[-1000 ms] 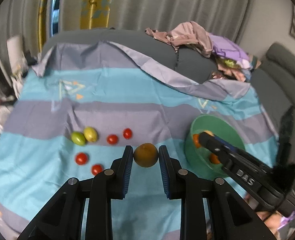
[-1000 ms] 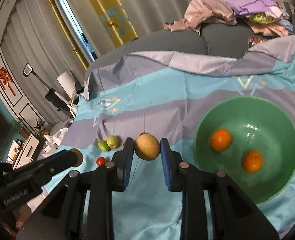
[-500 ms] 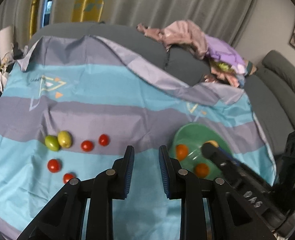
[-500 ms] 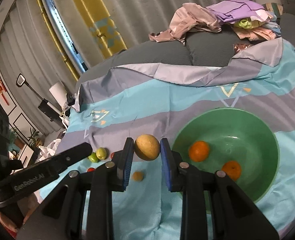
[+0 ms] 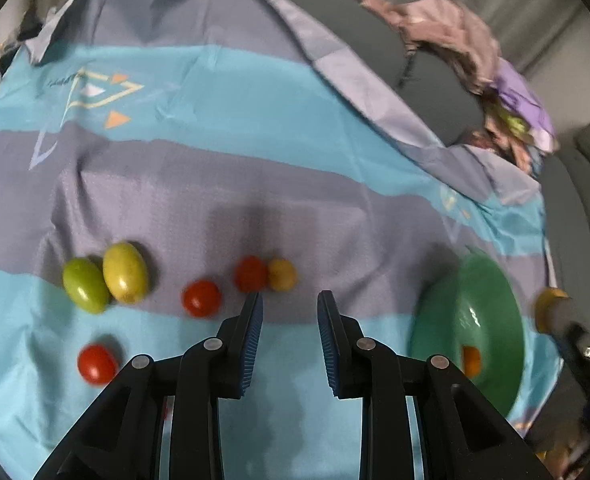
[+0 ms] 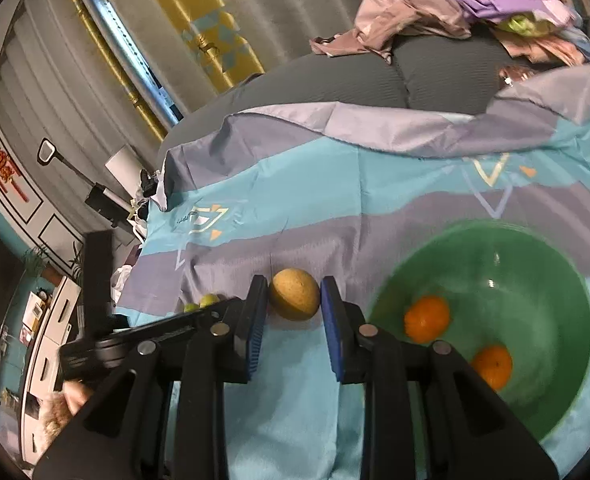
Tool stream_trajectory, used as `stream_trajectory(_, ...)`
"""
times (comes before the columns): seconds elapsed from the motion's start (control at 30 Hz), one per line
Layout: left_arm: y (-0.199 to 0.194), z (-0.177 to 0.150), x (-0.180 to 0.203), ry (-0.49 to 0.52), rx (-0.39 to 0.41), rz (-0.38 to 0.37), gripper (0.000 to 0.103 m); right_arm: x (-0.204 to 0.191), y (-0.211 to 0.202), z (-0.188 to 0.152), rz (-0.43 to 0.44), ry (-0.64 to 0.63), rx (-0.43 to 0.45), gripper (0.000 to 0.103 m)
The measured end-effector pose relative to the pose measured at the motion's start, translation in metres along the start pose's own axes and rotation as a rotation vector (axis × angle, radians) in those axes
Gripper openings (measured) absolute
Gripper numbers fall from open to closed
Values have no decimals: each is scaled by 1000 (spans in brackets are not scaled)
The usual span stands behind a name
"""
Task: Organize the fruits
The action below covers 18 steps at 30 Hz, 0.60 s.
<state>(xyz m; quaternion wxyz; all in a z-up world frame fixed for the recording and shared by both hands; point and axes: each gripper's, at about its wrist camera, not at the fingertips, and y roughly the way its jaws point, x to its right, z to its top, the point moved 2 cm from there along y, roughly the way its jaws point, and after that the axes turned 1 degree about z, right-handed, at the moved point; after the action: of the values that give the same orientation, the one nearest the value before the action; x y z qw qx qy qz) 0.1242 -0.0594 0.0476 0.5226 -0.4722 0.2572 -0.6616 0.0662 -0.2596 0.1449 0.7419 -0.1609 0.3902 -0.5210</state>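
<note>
Left gripper [image 5: 287, 300]: jaws spread, nothing between the blue pads; it hangs over the striped cloth just in front of the row of small fruits.
Right gripper [image 6: 293, 292]: jaws pinching a round yellow-tan fruit [image 6: 294, 294], one blue pad against each side of it; held above the cloth, just left of the bowl.
Green bowl [image 6: 551, 396]: sits on the cloth at the right side; in the left wrist view it lies well to the right of the left gripper [image 5: 495, 320].
Oranges: two lie inside the bowl, one nearer the left wall [image 6: 427, 318], one lower and to its right [image 6: 491, 366]; they do not touch.
Small orange-yellow fruit [image 5: 281, 274]: on the cloth, touching the cherry tomato to its left, just beyond the left gripper's fingertips.
Cherry tomatoes: three in clear view, one beside the small orange-yellow fruit [image 5: 250, 273], one further left [image 5: 201, 298], one apart at lower left [image 5: 96, 364].
Green oval fruit [image 5: 85, 285] and yellow-green oval fruit [image 5: 125, 272]: side by side and touching, at the left end of the row.
Cloth [image 5: 215, 92]: teal and grey-purple stripes, spread over a grey sofa, folded back along the far edge.
Clothes pile [image 6: 455, 8]: pink and purple garments heaped on the sofa back.
</note>
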Motion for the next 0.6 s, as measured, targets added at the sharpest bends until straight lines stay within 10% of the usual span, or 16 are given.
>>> stream_trajectory(0.6,41,10,-5,-3,-70,56,26,18,0,-9,17,60,20,28)
